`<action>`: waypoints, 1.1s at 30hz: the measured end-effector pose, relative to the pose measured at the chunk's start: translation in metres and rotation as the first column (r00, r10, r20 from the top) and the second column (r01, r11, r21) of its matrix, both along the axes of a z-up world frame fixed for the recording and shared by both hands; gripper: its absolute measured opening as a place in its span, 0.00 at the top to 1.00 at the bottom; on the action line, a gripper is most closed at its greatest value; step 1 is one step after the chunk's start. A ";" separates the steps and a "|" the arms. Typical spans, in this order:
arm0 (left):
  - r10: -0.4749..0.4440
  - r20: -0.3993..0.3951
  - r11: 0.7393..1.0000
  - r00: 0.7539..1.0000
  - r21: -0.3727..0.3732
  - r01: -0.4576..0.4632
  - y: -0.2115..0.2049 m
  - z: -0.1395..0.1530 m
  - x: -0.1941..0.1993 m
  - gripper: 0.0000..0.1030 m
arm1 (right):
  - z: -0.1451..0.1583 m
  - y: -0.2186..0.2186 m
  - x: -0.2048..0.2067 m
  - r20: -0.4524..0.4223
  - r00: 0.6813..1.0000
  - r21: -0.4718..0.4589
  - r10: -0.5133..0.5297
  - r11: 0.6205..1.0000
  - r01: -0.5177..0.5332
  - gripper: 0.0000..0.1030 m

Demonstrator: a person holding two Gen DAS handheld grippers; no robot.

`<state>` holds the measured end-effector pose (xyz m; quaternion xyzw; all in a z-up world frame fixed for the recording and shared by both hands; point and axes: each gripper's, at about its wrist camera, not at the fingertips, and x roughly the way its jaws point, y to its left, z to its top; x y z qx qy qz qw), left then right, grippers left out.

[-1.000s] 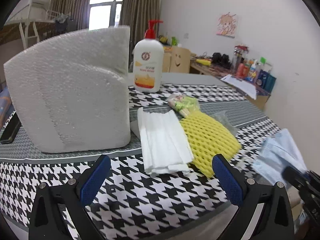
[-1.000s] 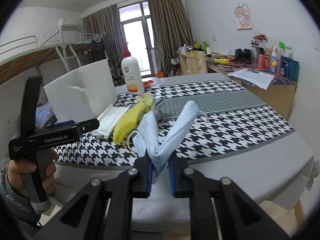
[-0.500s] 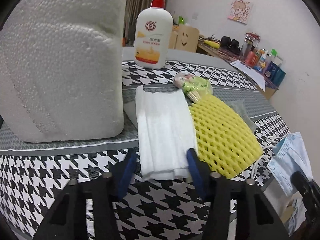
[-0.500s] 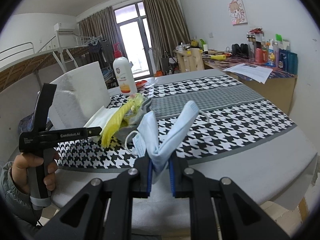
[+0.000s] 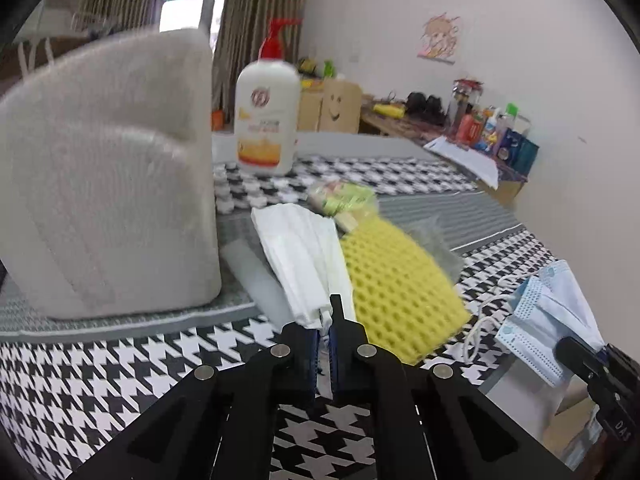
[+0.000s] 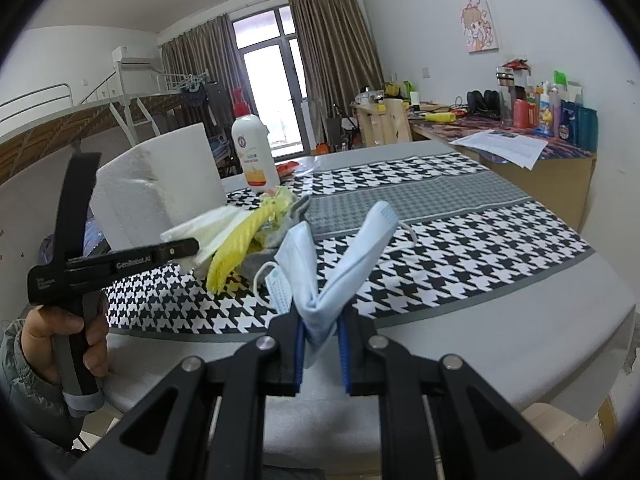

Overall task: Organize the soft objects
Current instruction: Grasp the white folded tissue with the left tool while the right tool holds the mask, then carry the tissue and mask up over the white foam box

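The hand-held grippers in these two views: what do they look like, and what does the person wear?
Both are black linkage frames with silver rivets and blue pads inside the fingers. The left hand-held gripper shows in the right wrist view as a black pistol-shaped tool with small white lettering, its handle grey lower down. The right hand-held gripper has the same build. A grey quilted sleeve covers the person's left wrist. No cables show.

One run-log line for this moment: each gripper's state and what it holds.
left gripper: shut on folded white tissue | right gripper: shut on blue face mask | yellow foam net: on table, beside tissue
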<state>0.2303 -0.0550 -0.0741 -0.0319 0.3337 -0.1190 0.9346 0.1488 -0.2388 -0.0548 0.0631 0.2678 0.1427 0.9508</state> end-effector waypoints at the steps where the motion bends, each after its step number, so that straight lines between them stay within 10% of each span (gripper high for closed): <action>1: 0.001 0.011 1.000 1.000 0.003 -0.001 0.001 0.002 -0.003 0.97 | 0.001 0.000 -0.002 0.004 1.000 -0.001 -0.001 1.000 0.001 0.83; 33: 0.095 0.441 0.985 0.893 0.091 -0.150 0.050 0.114 -0.140 0.97 | 0.074 0.045 -0.055 0.265 0.958 -0.052 0.112 0.993 -0.102 0.83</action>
